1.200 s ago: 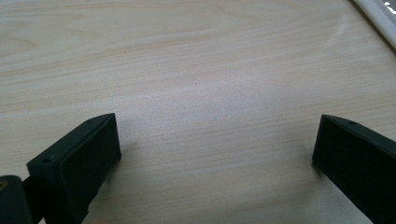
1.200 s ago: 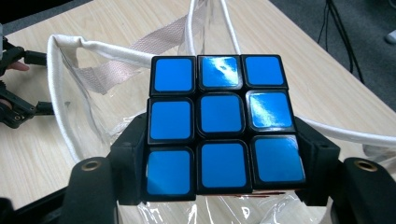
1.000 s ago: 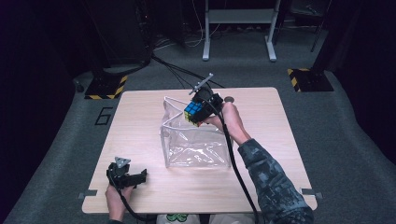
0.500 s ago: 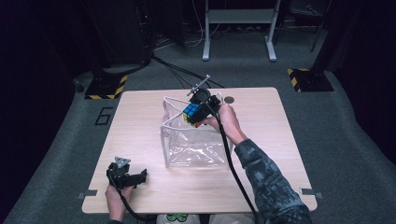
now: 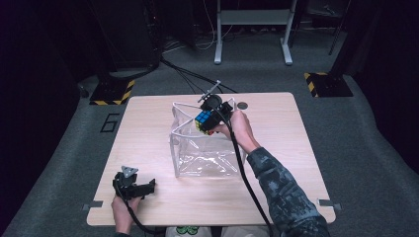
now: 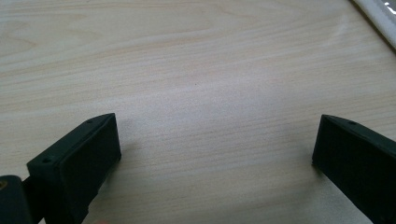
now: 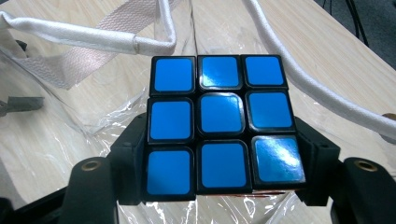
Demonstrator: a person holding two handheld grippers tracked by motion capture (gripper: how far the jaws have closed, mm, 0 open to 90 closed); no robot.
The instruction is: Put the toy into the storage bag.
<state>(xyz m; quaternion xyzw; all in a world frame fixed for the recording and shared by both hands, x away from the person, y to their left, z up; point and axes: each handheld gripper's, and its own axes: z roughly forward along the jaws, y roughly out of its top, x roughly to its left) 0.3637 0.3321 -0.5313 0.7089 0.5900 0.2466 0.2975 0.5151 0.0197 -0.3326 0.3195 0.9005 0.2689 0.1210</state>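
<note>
High view: one wooden tabletop (image 5: 148, 128) carries one clear plastic bag (image 5: 205, 153) with white handles, standing open near the middle and a little toward the far edge. The right tongs (image 5: 210, 121) hold one puzzle cube (image 5: 203, 120) above the bag's far rim, just over the mouth. The left tongs (image 5: 148, 187) rest on the tabletop near the near-left corner, well apart from the bag and holding nothing.

Left gripper view: the left tongs (image 6: 215, 154) stand wide open over bare wood, with nothing between the jaws. A bit of the bag's white edge (image 6: 373, 18) crosses the top right corner.

Right gripper view: the right tongs (image 7: 224, 172) are closed on the cube (image 7: 219, 126), one jaw pressed to each side; its blue face, nine squares, looks at the camera. Below and behind it lie the crinkled clear film and two white handles (image 7: 84, 35) of the bag.

Judged from this, the cube is picked up and brought to the bag's opening. What is left is to lower it inside and let go. Count: one cube, one bag, two tongs.
</note>
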